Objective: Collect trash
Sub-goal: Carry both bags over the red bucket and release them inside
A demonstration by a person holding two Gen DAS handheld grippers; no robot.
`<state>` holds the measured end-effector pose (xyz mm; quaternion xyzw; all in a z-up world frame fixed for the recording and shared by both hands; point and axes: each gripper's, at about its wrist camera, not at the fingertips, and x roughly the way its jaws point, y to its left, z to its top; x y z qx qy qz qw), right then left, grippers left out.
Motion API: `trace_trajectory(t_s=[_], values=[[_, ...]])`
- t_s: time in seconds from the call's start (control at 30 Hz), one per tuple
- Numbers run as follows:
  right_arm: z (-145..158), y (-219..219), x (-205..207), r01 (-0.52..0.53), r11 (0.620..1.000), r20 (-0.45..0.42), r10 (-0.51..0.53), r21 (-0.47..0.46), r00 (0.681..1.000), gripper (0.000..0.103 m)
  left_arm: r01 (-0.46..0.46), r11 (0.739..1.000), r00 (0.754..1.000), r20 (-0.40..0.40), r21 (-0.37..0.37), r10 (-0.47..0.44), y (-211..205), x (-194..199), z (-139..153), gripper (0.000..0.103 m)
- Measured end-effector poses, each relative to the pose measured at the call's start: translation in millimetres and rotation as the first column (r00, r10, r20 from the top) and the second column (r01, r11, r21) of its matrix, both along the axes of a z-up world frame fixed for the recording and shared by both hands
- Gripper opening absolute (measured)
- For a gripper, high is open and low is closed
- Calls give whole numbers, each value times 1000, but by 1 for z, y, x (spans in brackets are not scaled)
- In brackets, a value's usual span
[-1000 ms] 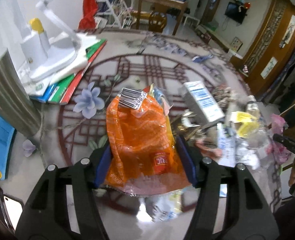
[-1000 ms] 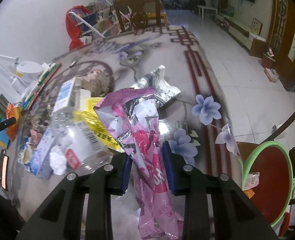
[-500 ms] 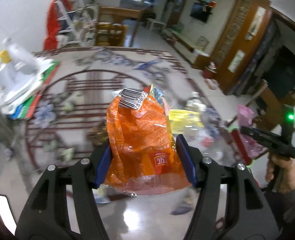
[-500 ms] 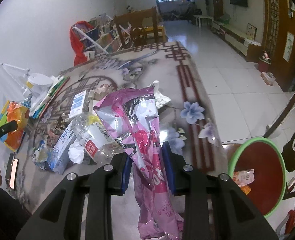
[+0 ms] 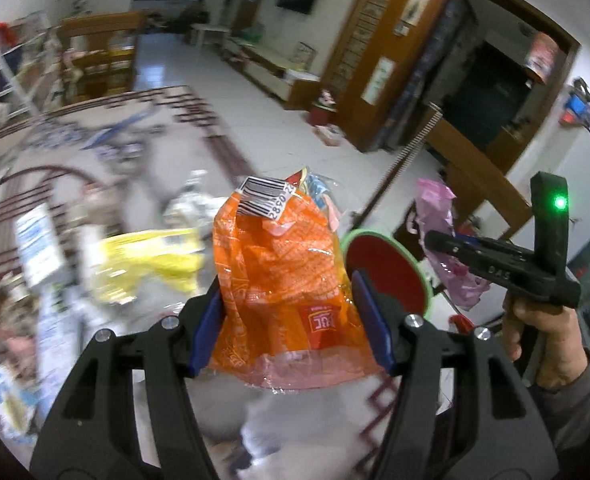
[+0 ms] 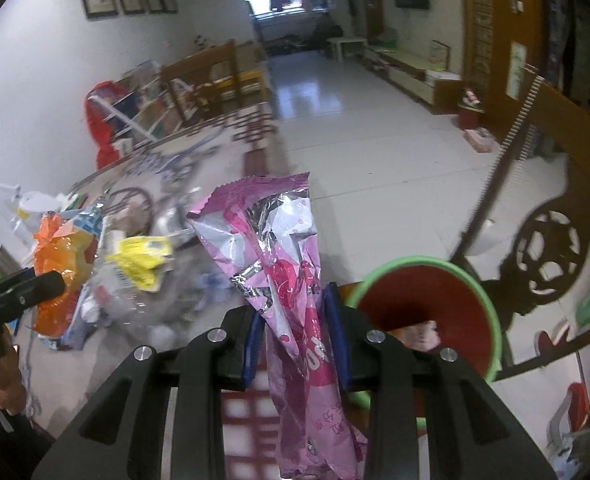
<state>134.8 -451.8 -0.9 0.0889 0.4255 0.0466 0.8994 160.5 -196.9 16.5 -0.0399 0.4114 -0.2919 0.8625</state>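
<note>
Across the room's near end spreads the patterned table (image 5: 95,148), its top printed with dark red lattice lines and pale flowers, and most of it is blurred in both wrist views. A heap of litter (image 6: 143,280) lies on it: a yellow wrapper (image 5: 151,256), a clear plastic bottle, a blue and white carton (image 5: 39,244), and scraps too smeared to name. Beyond the table stand wooden chairs, a red cloth over a white rack, and a pale tiled floor running to a bright window.

Just past the table's edge sits the bin (image 6: 427,304), round, red inside with a green rim, with a small scrap lying in it. A dark carved chair back (image 6: 543,264) rises beside it on the right.

The left gripper (image 5: 291,316) is clamped on the orange bag (image 5: 283,280), its blue pads pressing both sides of the crinkled plastic, which stands up between them with a barcode label at its top. In this view the bag hangs in front of the bin's near rim, above the table edge.

The right gripper (image 6: 297,336) is closed tight on the pink wrapper (image 6: 279,264), a shiny foil packet whose silver lining shows where it is torn open; its lower end dangles below the pads. The wrapper sits just left of the bin's rim. From the left camera a hand (image 5: 543,340) in a grey sleeve grips that tool's handle, a green light glowing on it.
</note>
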Motion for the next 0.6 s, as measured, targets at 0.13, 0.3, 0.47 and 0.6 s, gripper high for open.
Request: trace_trajectory(t_s=[0.13,0.3,0.47,0.6], values=[[-1,-33,-4,56,998,1,-56,3,998,28,86,996,996,1,-3,-86,-57,5,-3,60],[-7,-74,-10,132,991,-9,-132,29,991,28,159,987,987,-19,-14,-159,-108,15,-13,60],[-18,-109,-18,189,980,-25,-188,60,982,28,224,974,973,-47,-17,-225,-150,22,-26,60],[-27,-127,-22,220,971,-42,-217,95,975,28,262,965,962,-78,-20,-263,-176,30,-37,60]])
